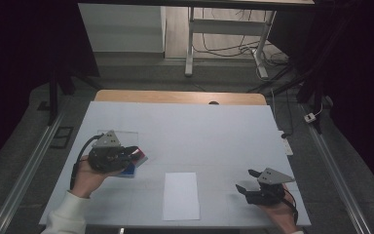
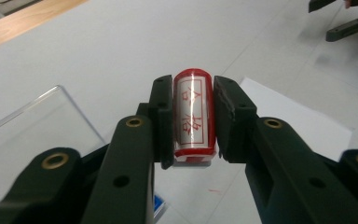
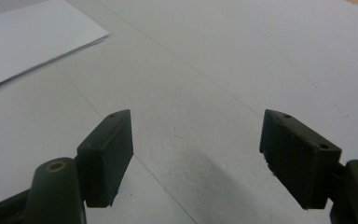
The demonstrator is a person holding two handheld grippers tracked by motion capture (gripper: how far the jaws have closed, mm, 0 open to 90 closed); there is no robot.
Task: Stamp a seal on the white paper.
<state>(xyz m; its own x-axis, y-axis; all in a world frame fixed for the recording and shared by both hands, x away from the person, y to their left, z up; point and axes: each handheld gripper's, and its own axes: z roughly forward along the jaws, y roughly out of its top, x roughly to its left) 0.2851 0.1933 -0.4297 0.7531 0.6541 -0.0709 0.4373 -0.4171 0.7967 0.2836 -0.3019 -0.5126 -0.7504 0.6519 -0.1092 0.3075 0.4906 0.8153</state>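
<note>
Red and white, the stamp [image 2: 194, 116] sits clamped between the jaws of my left tool [image 1: 126, 156], its long axis running along the jaws, its base end toward the camera. I hold it above the left part of the tabletop [image 1: 199, 126], near a clear plastic sheet [image 2: 32, 135]. The sheet of paper [image 1: 180, 196] lies to the right of it and nearer me, between both hands. My right tool [image 3: 196, 154] rests with jaws spread wide and empty, just right of the paper.

Paper sheet [image 1: 180, 195] — clear tray [image 2: 37, 135]
</note>
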